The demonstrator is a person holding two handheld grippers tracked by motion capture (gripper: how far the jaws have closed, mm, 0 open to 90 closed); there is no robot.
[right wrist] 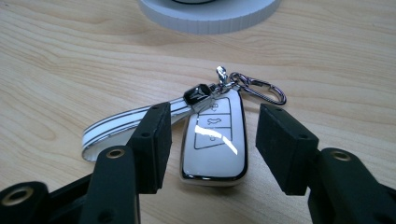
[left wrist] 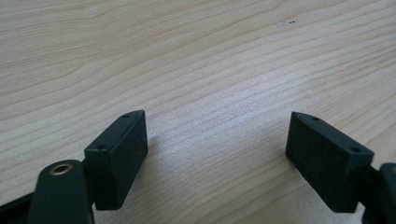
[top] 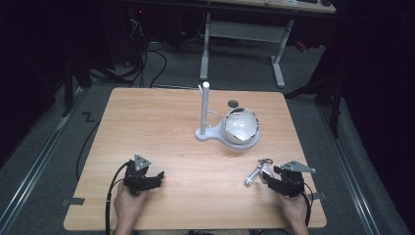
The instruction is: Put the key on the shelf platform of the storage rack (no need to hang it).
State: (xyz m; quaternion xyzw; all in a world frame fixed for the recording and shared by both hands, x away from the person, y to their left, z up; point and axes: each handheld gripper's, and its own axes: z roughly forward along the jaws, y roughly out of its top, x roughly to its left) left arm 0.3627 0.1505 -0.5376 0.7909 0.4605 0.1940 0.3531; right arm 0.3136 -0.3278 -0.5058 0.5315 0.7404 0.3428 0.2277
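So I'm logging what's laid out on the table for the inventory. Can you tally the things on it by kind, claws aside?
Car key fob with white strap and metal clip: 1
White stand with upright post: 1
Shiny round bowl on the stand's base: 1
Total: 3

Two handheld black grippers, left gripper [top: 157, 177] and right gripper [top: 265, 178], each topped with a grey three-cornered plate, black cable trailing from each, blocky black jaws with rough padded faces, small screws on top, brass-ringed holes in the arms, bare forearms
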